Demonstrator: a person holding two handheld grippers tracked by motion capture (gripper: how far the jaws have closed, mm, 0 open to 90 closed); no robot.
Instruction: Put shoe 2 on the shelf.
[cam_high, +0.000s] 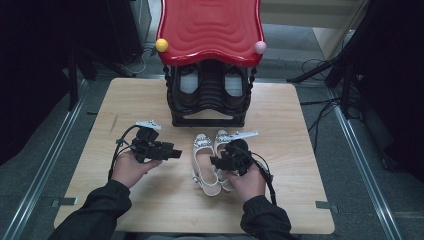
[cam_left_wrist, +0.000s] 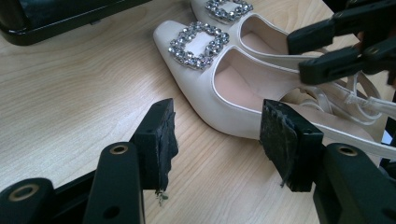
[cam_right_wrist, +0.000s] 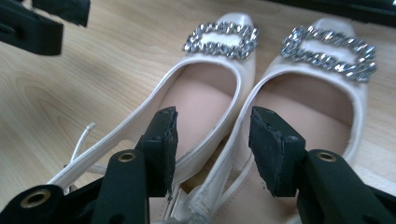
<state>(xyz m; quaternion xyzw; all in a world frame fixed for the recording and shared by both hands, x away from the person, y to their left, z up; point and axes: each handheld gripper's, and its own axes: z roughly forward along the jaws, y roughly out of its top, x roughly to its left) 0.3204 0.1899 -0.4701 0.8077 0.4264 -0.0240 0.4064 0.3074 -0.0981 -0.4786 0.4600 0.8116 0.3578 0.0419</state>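
I see the pair of shoes (cam_high: 207, 162) just before the shoe rack (cam_high: 210, 95). My right gripper (cam_right_wrist: 212, 140) hovers over them, jaws apart. My left gripper (cam_left_wrist: 217, 140) sits beside them, jaws apart, empty.

We are seeing the high view dim and grainy, its edges sinking into near black, while the bench (cam_high: 150, 100) is catching soft overhead light. The red stool top (cam_high: 210, 27) is showing a mild sheen. In both gripper views the light is brighter and even; the rhinestone buckles (cam_right_wrist: 222, 39) are glinting, the near black pads are blurring slightly, and shadows are staying faint
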